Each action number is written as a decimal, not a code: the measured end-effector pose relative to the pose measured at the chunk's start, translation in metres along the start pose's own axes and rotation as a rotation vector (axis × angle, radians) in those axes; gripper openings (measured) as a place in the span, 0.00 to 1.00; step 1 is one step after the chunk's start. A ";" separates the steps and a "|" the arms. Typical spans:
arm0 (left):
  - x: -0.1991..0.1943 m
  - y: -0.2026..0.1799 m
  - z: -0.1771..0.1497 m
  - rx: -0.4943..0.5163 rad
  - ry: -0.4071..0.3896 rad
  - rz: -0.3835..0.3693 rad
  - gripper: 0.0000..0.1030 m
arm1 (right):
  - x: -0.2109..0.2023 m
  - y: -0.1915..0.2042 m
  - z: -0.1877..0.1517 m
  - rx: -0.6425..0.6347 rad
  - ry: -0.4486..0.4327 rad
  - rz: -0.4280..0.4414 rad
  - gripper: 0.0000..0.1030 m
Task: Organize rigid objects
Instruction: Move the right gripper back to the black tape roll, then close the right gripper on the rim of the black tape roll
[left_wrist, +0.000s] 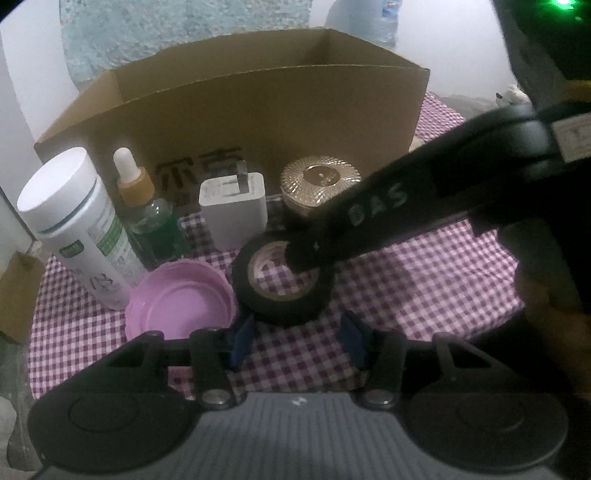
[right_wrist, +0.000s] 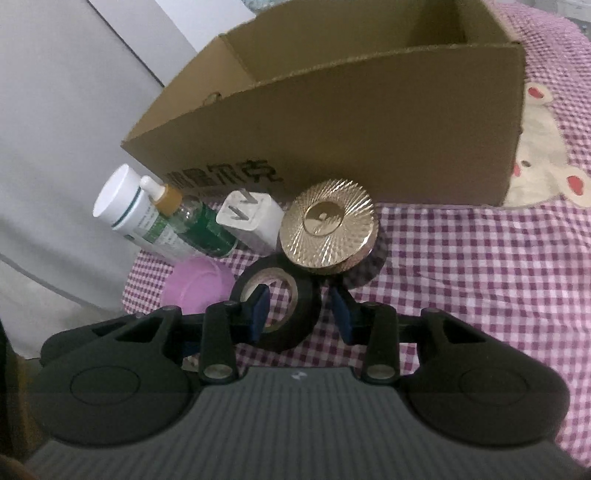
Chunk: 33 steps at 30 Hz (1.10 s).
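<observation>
The black tape roll (right_wrist: 276, 310) lies on the checked cloth (right_wrist: 480, 280), just before the gold-lidded jar (right_wrist: 328, 230) and beside the pink lid (right_wrist: 197, 282). The right gripper (right_wrist: 301, 308) straddles its rim, jaws apart; the left gripper (left_wrist: 295, 339) hovers near, jaws apart, before the cardboard box (left_wrist: 258, 122).

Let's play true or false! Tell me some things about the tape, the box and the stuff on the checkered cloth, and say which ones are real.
1. The black tape roll lies flat on the checkered cloth. True.
2. The cardboard box is closed with a lid. False: its top is open.
3. The right gripper has one finger inside the tape roll's hole and one outside. True.
4. The pink lid sits on the white bottle. False: it lies on the cloth beside it.
5. The white charger plug is inside the box. False: it stands in front of it.
</observation>
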<state>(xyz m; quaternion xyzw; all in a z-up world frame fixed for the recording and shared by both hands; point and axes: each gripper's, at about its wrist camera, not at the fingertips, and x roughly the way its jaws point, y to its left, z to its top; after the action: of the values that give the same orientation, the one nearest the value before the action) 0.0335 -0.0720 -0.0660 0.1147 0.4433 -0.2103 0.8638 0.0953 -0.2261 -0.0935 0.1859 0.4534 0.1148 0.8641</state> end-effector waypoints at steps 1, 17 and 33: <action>0.000 0.000 0.000 0.002 -0.002 0.001 0.50 | 0.002 0.001 0.000 -0.004 0.000 0.000 0.31; 0.002 -0.025 0.001 0.088 -0.026 -0.064 0.52 | -0.013 -0.006 -0.012 -0.058 -0.016 -0.106 0.18; 0.006 -0.047 0.012 0.194 -0.020 -0.100 0.64 | -0.040 -0.035 -0.031 0.034 -0.028 -0.106 0.18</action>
<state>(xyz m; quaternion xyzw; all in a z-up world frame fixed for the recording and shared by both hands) 0.0234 -0.1203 -0.0646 0.1734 0.4175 -0.2964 0.8413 0.0482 -0.2661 -0.0947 0.1782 0.4523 0.0586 0.8719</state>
